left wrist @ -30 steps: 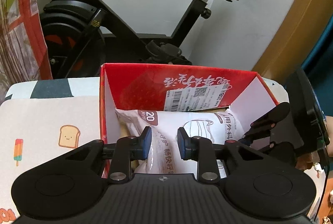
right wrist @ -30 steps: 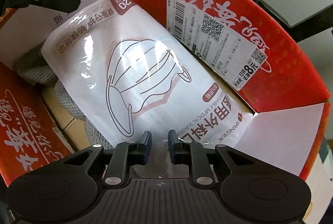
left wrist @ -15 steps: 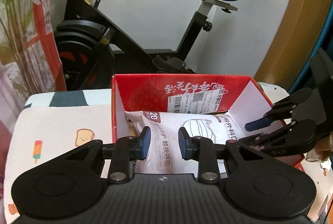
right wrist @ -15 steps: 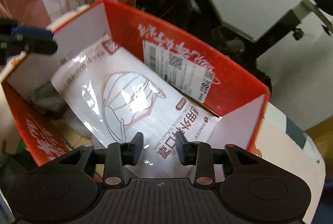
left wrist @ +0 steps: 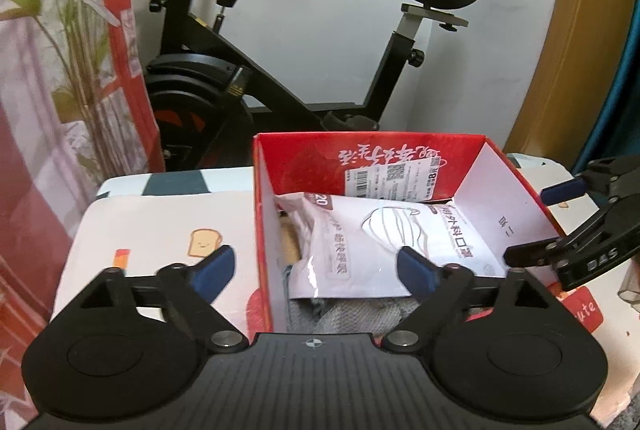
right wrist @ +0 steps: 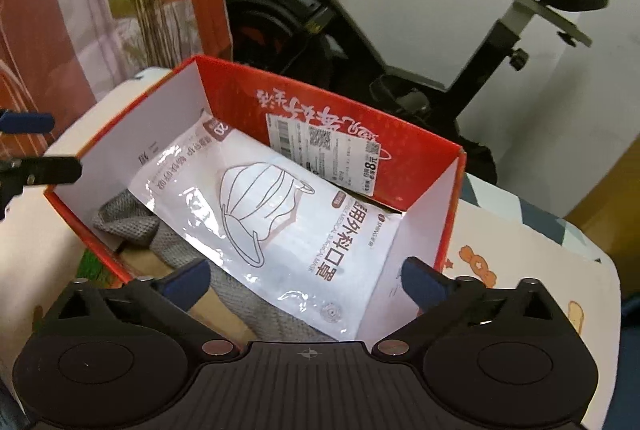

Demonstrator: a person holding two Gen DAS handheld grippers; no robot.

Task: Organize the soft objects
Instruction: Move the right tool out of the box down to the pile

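Note:
A white face-mask packet (left wrist: 384,242) lies inside the open red cardboard box (left wrist: 360,154), on top of a grey knitted cloth (left wrist: 352,314). My left gripper (left wrist: 316,266) is open and empty, held above the box's near-left corner. My right gripper (right wrist: 306,280) is open and empty above the box's near side; it also shows at the right edge of the left wrist view (left wrist: 560,222). In the right wrist view the packet (right wrist: 280,218) covers most of the box (right wrist: 400,150), with the grey cloth (right wrist: 132,222) showing at the left.
The box stands on a table with a cartoon-print cloth (left wrist: 160,230). A black exercise bike (left wrist: 280,70) stands behind the table against the white wall. A plant and a red-and-pink curtain (left wrist: 60,70) are at the left.
Both grippers have pulled back and up from the box and opened wide. The mask packet stays lying in the box.

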